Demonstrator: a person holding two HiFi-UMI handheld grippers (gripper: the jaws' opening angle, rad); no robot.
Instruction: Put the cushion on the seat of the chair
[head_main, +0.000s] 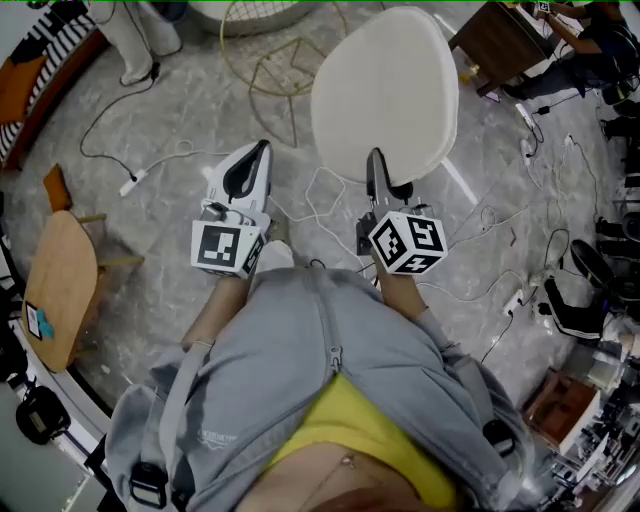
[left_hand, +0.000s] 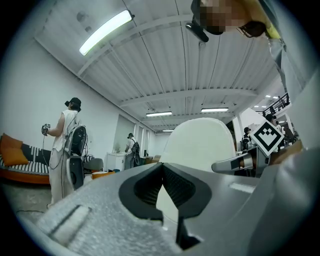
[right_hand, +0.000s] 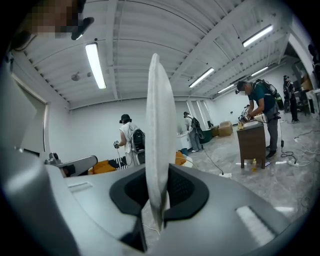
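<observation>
From the head view, your task is only partly done. You have the cushion (head_main: 385, 95) picked up, but it is not yet on any seat. It hangs in the air in front of you, above the marble floor (head_main: 180, 110). Your right gripper (head_main: 376, 160) pinches its near edge. Your left gripper (head_main: 258, 158) hovers just left of the cushion, apart from it. A gold wire frame (head_main: 283, 75) stands left of the cushion, and a wooden piece (head_main: 60, 280) sits well off to its left. I cannot tell which of them is the chair, so finding it, carrying the cushion over and laying it down all remain.

In the left gripper view, your fingers are narrow, with tips together and nothing between them. The cushion shows beyond them as a smooth, white, rounded oval.

In the right gripper view, your fingers are clamped on the cushion's edge. Seen edge-on, it is thin and flat with a fabric weave, and it stands upright without sagging, so it looks fairly stiff.
</observation>
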